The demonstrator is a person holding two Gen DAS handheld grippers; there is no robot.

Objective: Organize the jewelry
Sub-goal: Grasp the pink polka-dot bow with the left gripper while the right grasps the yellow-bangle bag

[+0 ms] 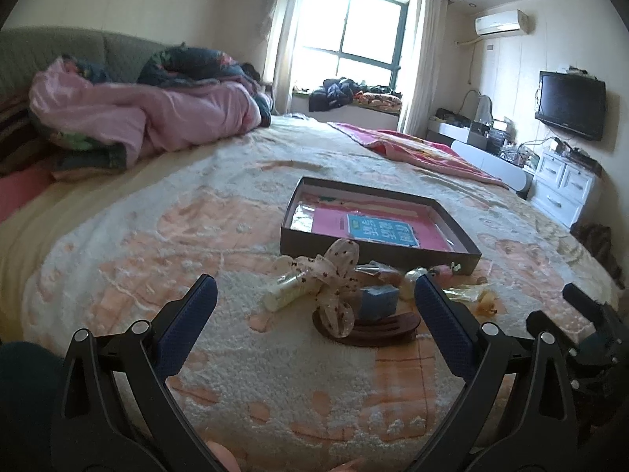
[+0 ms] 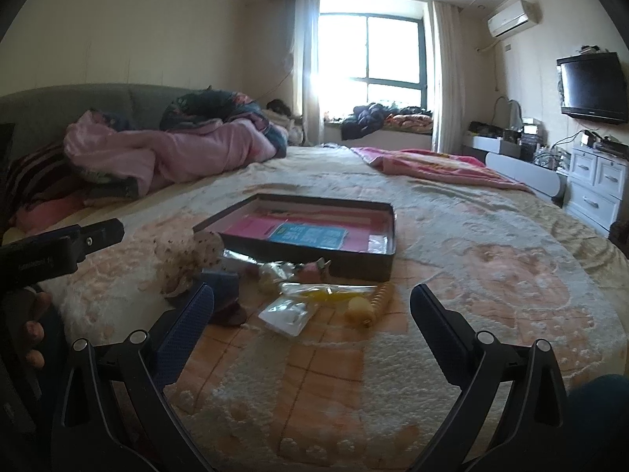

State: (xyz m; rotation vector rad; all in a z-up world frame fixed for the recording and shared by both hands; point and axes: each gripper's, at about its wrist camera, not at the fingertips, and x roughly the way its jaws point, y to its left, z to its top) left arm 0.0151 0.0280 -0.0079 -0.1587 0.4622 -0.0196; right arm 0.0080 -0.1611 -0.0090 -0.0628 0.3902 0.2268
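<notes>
A shallow dark box (image 1: pixel 377 249) with a pink lining and a blue card lies on the bed; it also shows in the right wrist view (image 2: pixel 310 257). In front of it lies a small pile: a spotted fabric bow (image 1: pixel 338 275), a blue block (image 1: pixel 377 301), a brown wooden comb (image 1: pixel 387 328), a white tube (image 1: pixel 285 291). The right wrist view shows the bow (image 2: pixel 188 259), a clear packet (image 2: pixel 289 314) and a yellow spiral piece (image 2: pixel 367 305). My left gripper (image 1: pixel 314 295) is open, just before the pile. My right gripper (image 2: pixel 312 303) is open around the packet area.
Rumpled pink and dark quilts (image 1: pixel 137 114) lie at the bed's head on the left. A pink blanket (image 1: pixel 424 153) lies at the far right of the bed. White drawers (image 2: pixel 597 185) and a wall TV (image 2: pixel 593 86) stand beyond the right edge.
</notes>
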